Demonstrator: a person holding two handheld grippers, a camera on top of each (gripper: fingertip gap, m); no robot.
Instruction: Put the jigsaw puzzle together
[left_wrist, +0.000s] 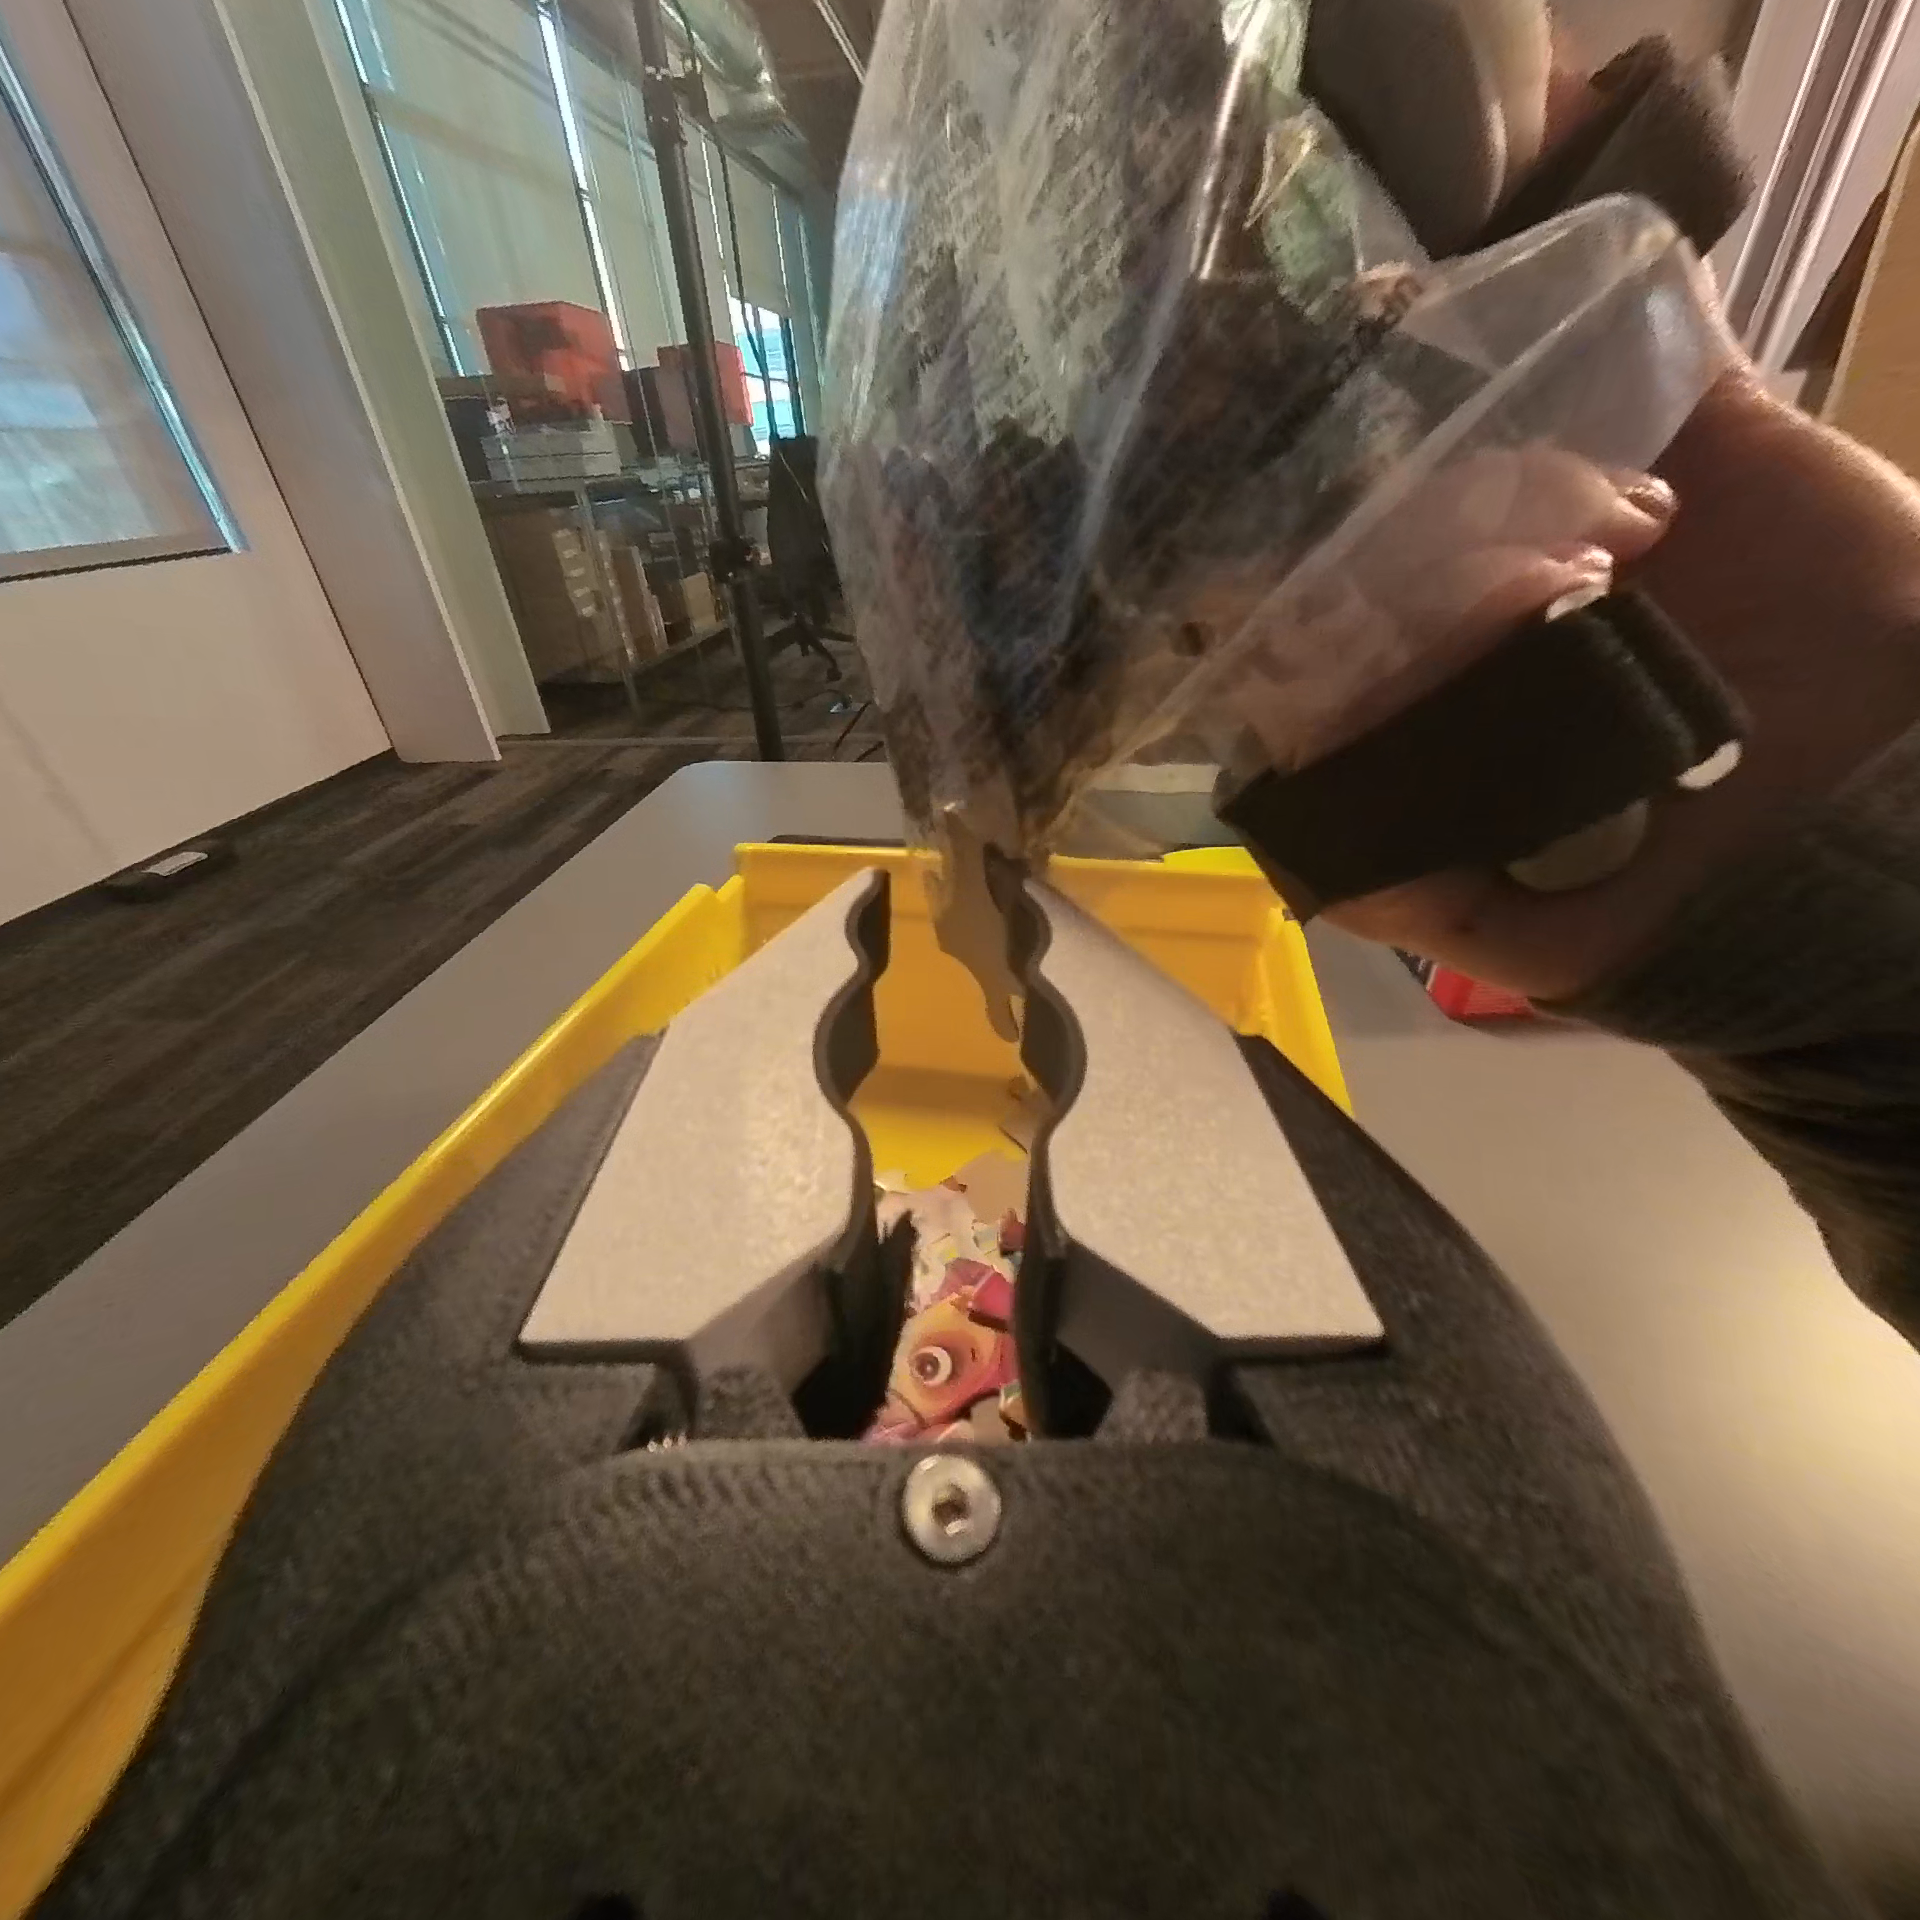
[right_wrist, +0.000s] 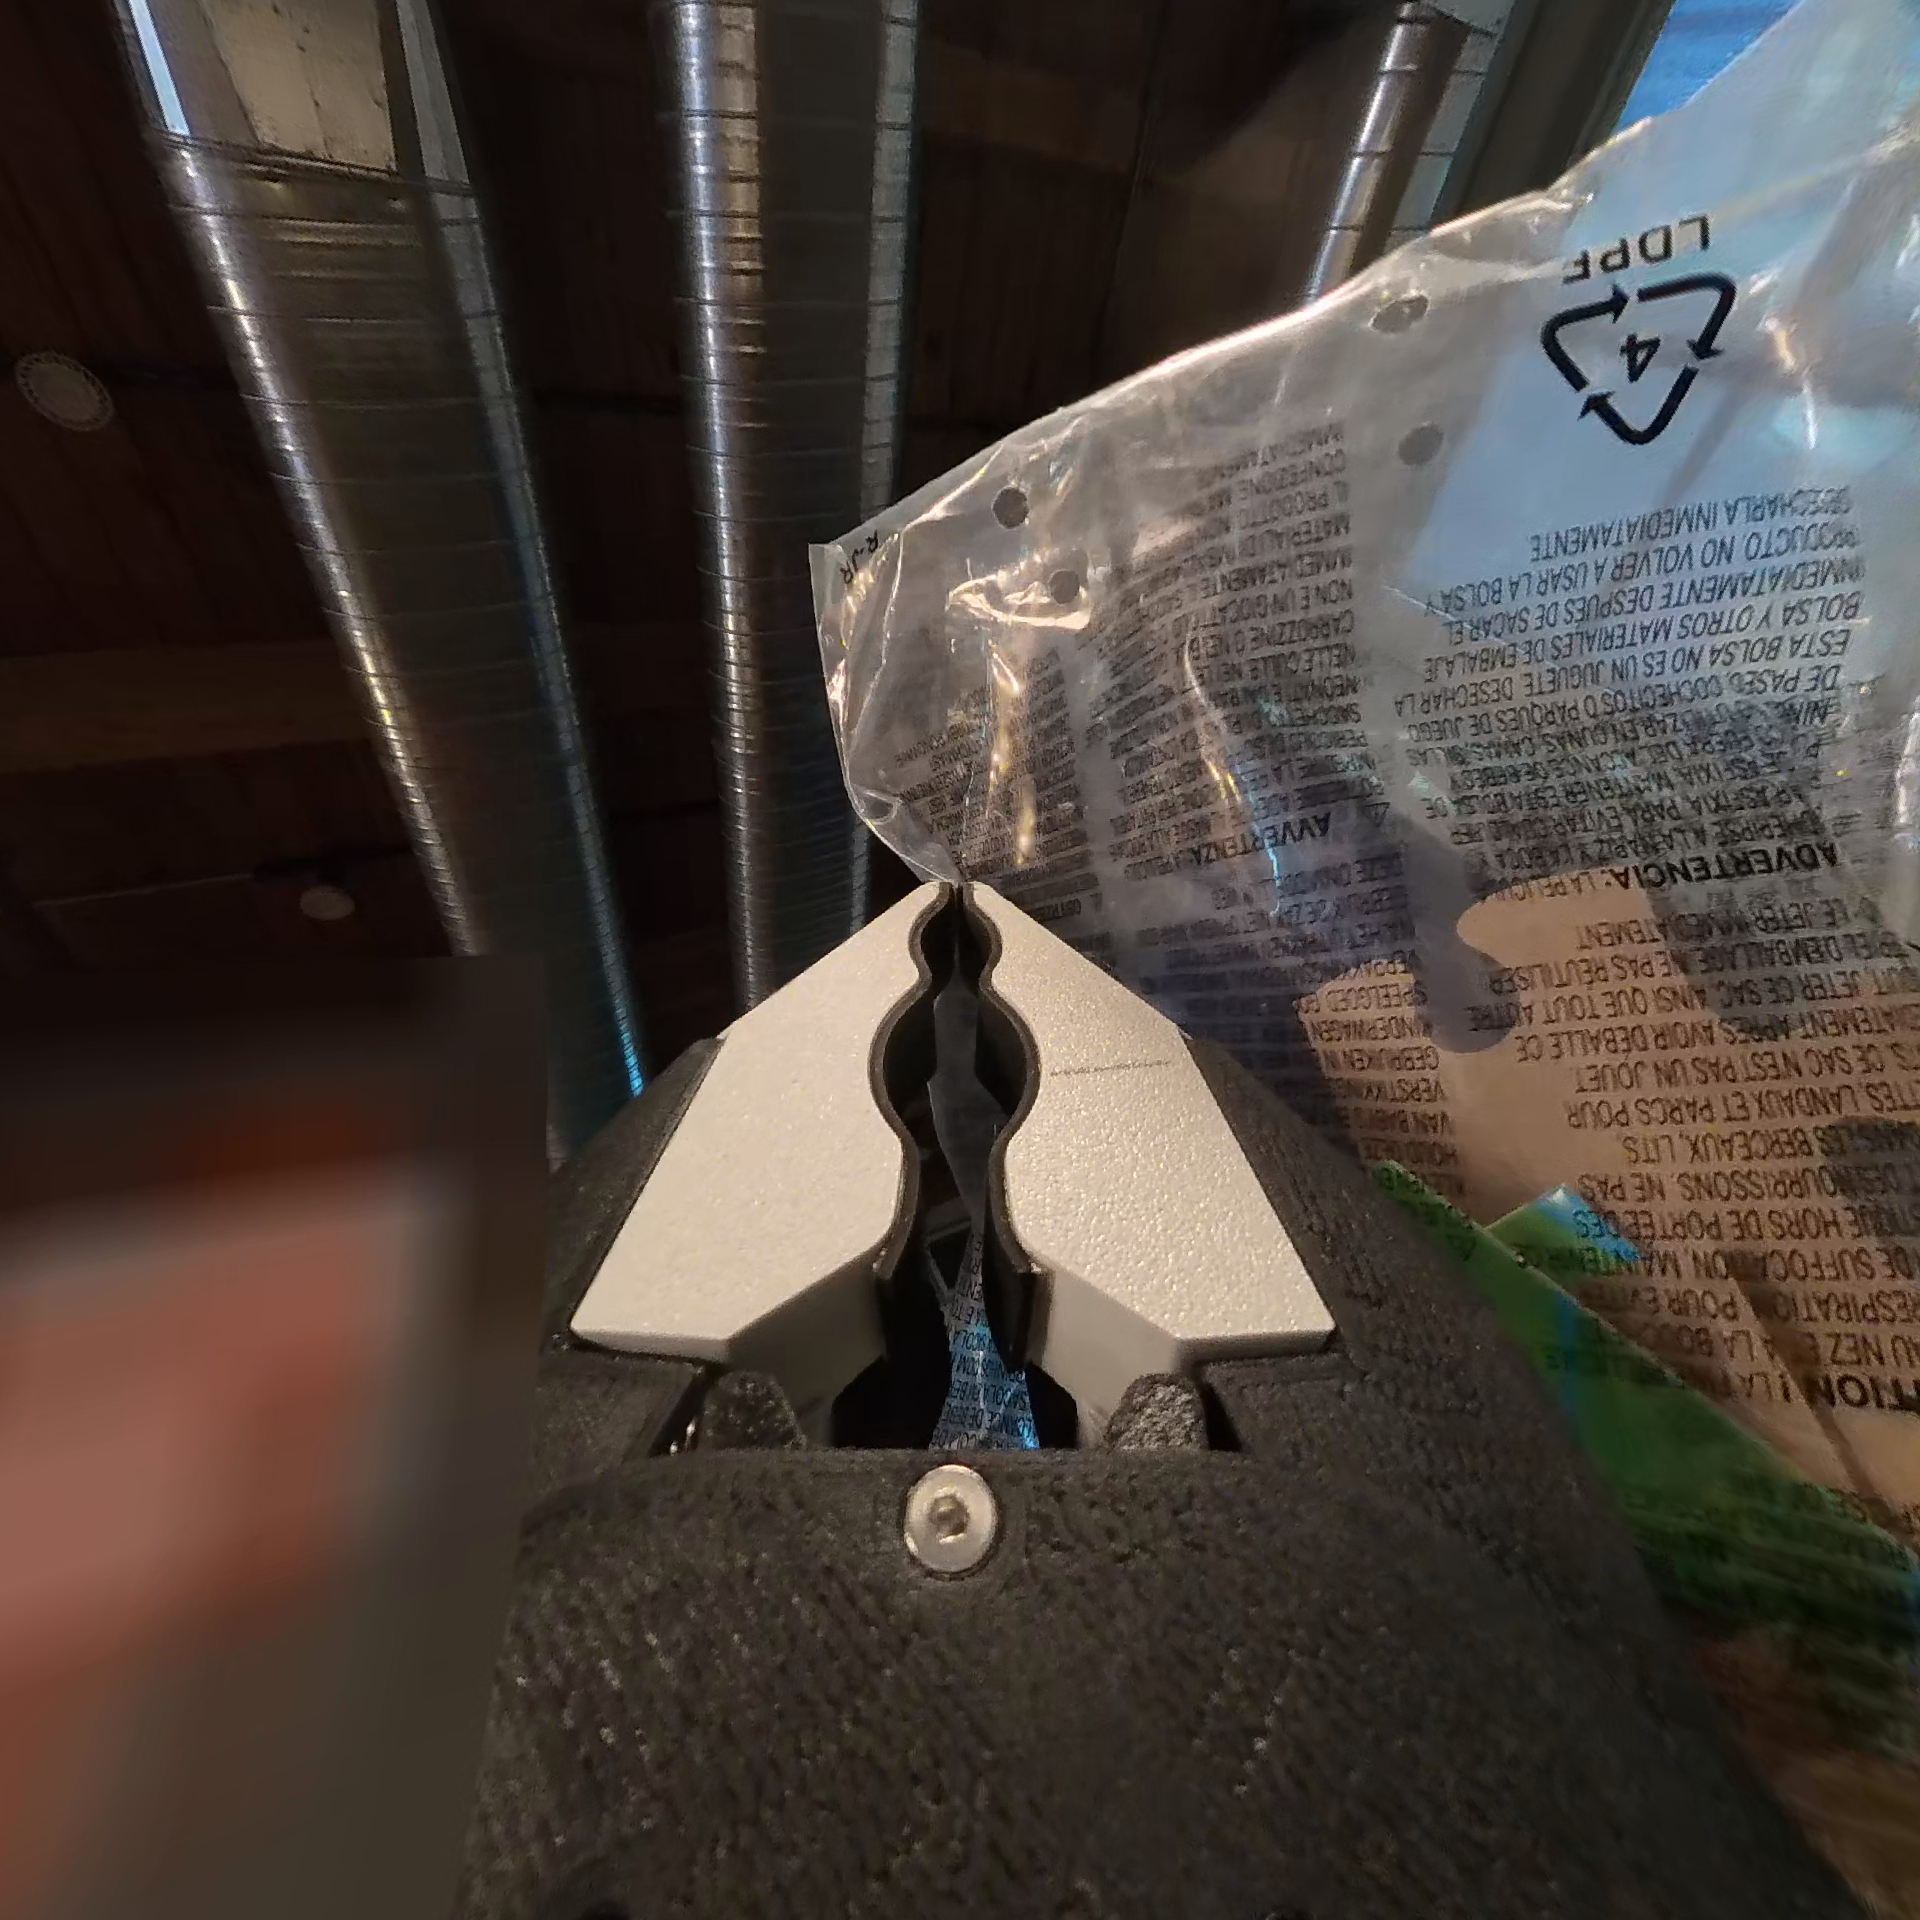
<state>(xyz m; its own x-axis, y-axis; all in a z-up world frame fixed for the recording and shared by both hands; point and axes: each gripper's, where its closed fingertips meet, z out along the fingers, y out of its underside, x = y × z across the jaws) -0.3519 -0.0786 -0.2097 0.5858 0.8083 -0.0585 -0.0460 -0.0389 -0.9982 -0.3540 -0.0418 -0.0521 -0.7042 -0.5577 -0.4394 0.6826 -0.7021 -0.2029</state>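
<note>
Two grippers, one clear plastic bag (left_wrist: 1039, 416) printed with black text, held up between them. Left gripper (left_wrist: 956, 914) sits over a yellow bin (left_wrist: 623, 1018) on a grey table (left_wrist: 416, 1091) — its jaws stand apart, with the bag's bunched lower end and a tan cardboard puzzle piece (left_wrist: 977, 935) hanging in the gap against the right finger (left_wrist: 1143, 1091); the left finger is clear of it. Below the jaws, inside the bin, lies a pile of colourful puzzle pieces (left_wrist: 956, 1340).

Right gripper (right_wrist: 954, 891) points up toward metal ceiling ducts (right_wrist: 769, 416) — its fingertips are pinched together on the bag's edge, film running down between the fingers. More puzzle pieces (right_wrist: 1558, 987) show through the bag to the right of these jaws. In the left wrist view, a hand (left_wrist: 1714, 727) grips the black handle right of the bag.
</note>
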